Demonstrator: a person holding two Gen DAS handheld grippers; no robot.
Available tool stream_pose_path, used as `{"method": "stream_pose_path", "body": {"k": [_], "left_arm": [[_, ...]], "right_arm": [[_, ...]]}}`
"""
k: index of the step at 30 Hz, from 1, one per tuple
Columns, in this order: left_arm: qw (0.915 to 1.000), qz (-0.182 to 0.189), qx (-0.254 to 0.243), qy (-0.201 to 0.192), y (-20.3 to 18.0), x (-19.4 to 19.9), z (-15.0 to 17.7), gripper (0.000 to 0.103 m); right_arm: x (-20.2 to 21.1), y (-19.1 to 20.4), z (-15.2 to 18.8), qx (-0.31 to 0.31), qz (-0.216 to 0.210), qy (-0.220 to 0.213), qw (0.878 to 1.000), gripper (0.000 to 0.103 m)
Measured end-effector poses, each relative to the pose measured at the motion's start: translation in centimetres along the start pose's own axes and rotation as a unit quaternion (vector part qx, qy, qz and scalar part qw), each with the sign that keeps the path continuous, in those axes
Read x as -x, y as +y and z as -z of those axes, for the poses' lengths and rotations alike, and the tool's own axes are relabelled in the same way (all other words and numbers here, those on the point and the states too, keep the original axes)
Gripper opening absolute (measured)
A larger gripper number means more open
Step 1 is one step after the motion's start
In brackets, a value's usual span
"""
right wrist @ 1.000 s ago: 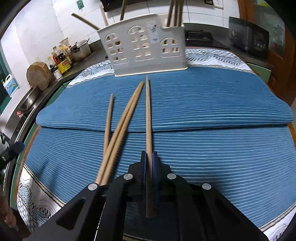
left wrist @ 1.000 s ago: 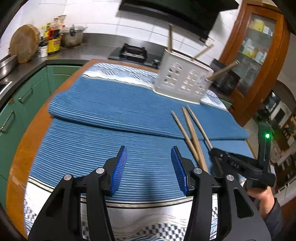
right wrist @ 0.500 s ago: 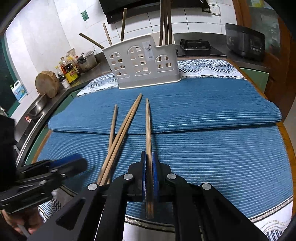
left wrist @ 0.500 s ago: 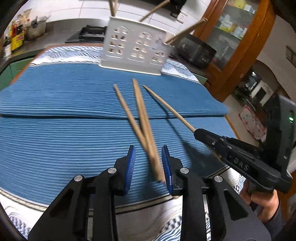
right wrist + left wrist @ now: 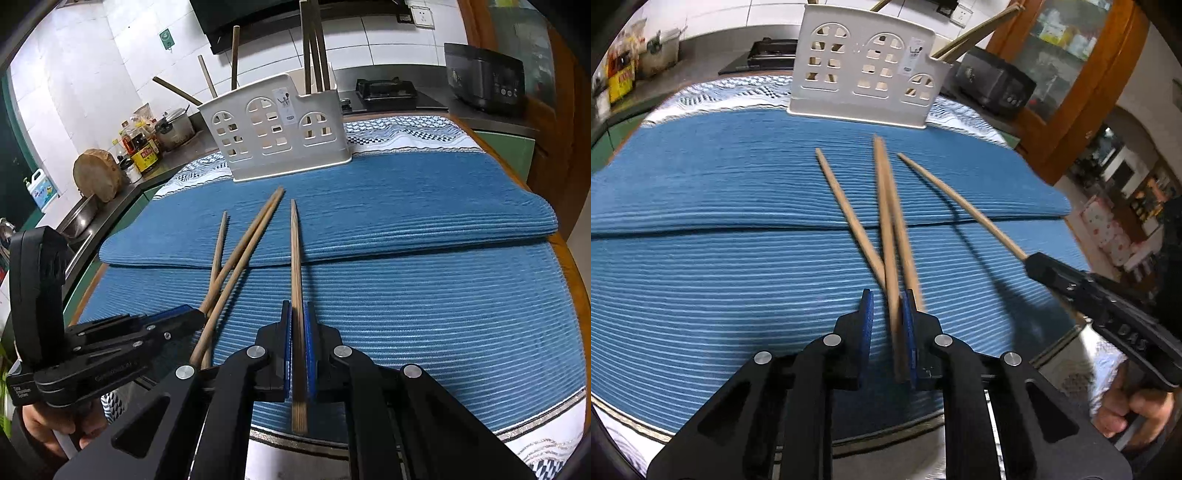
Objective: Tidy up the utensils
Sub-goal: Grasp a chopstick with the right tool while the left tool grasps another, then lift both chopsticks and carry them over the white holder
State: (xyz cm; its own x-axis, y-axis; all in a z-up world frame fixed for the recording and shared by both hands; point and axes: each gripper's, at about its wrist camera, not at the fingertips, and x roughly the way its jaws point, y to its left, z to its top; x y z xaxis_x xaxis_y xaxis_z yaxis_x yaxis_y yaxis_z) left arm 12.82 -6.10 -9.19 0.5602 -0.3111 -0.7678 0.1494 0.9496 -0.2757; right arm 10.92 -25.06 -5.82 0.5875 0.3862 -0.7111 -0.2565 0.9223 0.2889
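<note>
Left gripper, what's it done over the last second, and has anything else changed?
The left gripper swung right from bare mat to the loose chopsticks and narrowed around one, a small gap still showing on one side. The right gripper stayed shut on its chopstick, lifted slightly. The holder and blue mat stayed put.

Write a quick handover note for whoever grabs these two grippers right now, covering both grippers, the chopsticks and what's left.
Right hand-held gripper: shut on one chopstick, its far tip pointing at the white holder.
Left hand-held gripper: fingers nearly closed around a chopstick; a gap remains on the left side, so a firm hold is not confirmed.
Two more chopsticks lie loose on the blue mat, crossing near the left gripper.
Done: several chopsticks already stand in the holder at the mat's far edge.
Left: finish the left grasp, drop both held chopsticks in the holder, then collect the other two.
</note>
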Motion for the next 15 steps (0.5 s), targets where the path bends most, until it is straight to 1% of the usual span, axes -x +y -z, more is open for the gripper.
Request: {"method": "stream_pose_path", "body": {"k": [1, 3, 6, 12, 13, 14, 15], "left_arm": [[1.0000, -0.006, -0.002, 0.001, 0.0, -0.2, 0.1, 0.015], [1.0000, -0.001, 0.002, 0.002, 0.0, -0.2, 0.0, 0.015], [1.0000, 0.004, -0.004, 0.001, -0.3, -0.2, -0.1, 0.014], [0.9999, 0.003, -0.013, -0.004, -0.9, -0.9, -0.2, 0.015], [0.9999, 0.002, -0.016, -0.006, -1.0, -0.9, -0.1, 0.014], [0.9997, 0.000, -0.021, -0.009, -1.3, -0.9, -0.1, 0.010], [0.9995, -0.007, -0.031, -0.011, -1.6, -0.8, 0.0, 0.009]], "right_arm": [[0.0, 0.0, 0.1, 0.000, 0.000, 0.000, 1.000, 0.007], [0.0, 0.0, 0.1, -0.001, -0.001, 0.001, 1.000, 0.007], [0.0, -0.1, 0.0, -0.003, -0.001, 0.000, 1.000, 0.007], [0.1, -0.4, 0.1, -0.006, -0.002, -0.001, 1.000, 0.007], [0.1, -0.4, 0.2, -0.006, -0.002, -0.002, 1.000, 0.007], [0.2, -0.4, 0.2, -0.006, -0.002, -0.003, 1.000, 0.007], [0.2, -0.5, 0.2, -0.007, -0.002, -0.003, 1.000, 0.007]]}}
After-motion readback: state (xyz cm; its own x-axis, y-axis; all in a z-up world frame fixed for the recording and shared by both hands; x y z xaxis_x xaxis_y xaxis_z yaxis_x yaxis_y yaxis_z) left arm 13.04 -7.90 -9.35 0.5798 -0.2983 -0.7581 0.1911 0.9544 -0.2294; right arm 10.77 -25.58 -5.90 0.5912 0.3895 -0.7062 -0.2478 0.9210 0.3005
